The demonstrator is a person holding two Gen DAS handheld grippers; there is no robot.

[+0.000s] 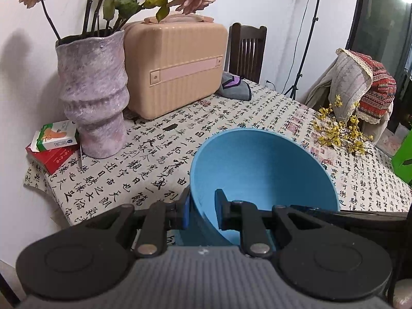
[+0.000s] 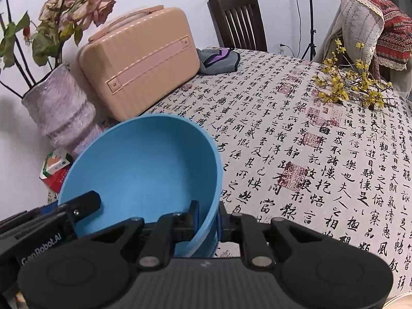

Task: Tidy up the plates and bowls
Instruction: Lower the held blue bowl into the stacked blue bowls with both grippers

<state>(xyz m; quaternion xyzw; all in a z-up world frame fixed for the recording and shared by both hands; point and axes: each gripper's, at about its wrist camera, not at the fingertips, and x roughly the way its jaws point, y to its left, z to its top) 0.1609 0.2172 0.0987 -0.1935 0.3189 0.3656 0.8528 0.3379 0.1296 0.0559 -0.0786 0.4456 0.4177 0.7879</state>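
Note:
A blue bowl (image 1: 265, 172) is held over the near edge of the table, which has a calligraphy-print cloth (image 1: 159, 141). My left gripper (image 1: 202, 212) is shut on the bowl's left rim, one finger outside and one inside. My right gripper (image 2: 208, 221) is shut on the right rim of the same blue bowl (image 2: 144, 162). In the right wrist view the left gripper's finger (image 2: 86, 204) pokes into the bowl from the left. No plates are in view.
A purple vase (image 1: 94, 92) with dried flowers, a beige case (image 1: 175, 69) and small boxes (image 1: 54, 144) stand at the back left. A grey cloth (image 1: 235, 87), yellow flower sprigs (image 2: 352, 87), a chair (image 2: 238, 20) and a draped chair (image 2: 373, 25) lie beyond.

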